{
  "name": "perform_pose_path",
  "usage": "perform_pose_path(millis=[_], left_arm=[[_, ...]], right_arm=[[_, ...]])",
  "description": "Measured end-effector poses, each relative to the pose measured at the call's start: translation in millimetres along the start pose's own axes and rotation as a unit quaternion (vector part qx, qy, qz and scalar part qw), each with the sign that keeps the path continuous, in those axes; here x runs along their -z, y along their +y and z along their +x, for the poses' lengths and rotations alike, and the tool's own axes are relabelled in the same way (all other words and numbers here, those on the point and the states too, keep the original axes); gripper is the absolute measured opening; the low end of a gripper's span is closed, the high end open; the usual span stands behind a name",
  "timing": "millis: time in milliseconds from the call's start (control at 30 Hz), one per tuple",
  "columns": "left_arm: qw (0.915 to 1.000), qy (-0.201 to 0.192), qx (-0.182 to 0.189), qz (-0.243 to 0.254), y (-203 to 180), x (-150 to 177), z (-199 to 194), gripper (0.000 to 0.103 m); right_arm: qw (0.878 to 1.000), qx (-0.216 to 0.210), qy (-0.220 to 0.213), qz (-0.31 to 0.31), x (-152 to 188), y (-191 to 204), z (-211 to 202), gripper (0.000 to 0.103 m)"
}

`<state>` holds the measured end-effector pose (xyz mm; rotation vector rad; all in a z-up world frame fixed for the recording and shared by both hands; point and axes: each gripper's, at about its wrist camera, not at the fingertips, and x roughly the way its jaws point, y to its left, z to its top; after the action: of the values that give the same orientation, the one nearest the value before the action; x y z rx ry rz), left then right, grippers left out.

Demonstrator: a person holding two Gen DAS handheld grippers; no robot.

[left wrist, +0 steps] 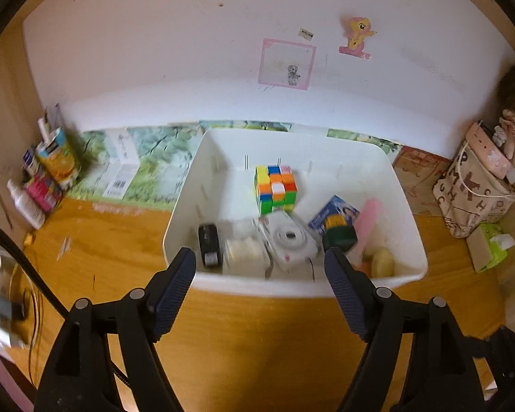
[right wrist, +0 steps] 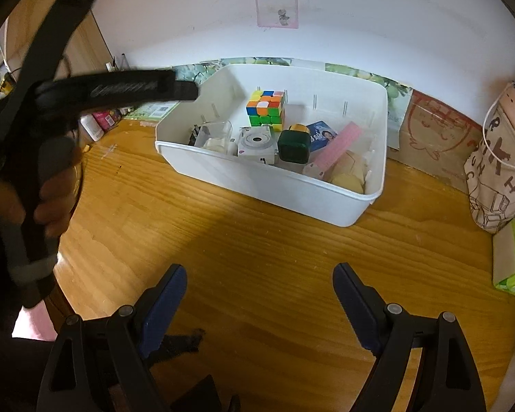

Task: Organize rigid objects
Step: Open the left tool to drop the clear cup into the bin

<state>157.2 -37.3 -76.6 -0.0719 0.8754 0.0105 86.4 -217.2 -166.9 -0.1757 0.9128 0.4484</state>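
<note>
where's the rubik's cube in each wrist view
Left wrist: the rubik's cube sits centre frame, toward the far wall of the white bin.
Right wrist: the rubik's cube is upper centre, at the bin's far side.
Shared landmark: the white toy camera just in front of it.

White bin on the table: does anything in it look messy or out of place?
Mostly tidy. In the white bin, only the pink flat piece stands out: it leans tilted across the items at the right end, while the colour cube sits squarely at the back.
</note>
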Motion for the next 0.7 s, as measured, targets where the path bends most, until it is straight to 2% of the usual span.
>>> perform_pose_path(millis=[267,433,533,700], left_arm=[[0.9996,0.000,-0.002,-0.030,-4.9,37.0,-40.8,0.082],[0.9994,-0.011,-0.034,0.001,-17.1,55.6,-62.9,0.084],[0.9994,-0.006,-0.033,0.001,-18.2,64.9,-73.6,0.085],[0.9993,-0.010,-0.035,-0.007,-18.5,78.3,-96.9,0.092]], right_arm=[[1.000,-0.003,-0.011,0.015,21.0,-6.0,-18.8,0.087],[0.998,-0.007,-0.026,0.053,33.5,-15.0,-39.4,0.087],[0.997,-0.011,-0.031,0.071,40.3,-15.5,-52.8,0.087],[0.995,-0.015,-0.039,0.091,51.1,-6.1,-78.1,0.087]])
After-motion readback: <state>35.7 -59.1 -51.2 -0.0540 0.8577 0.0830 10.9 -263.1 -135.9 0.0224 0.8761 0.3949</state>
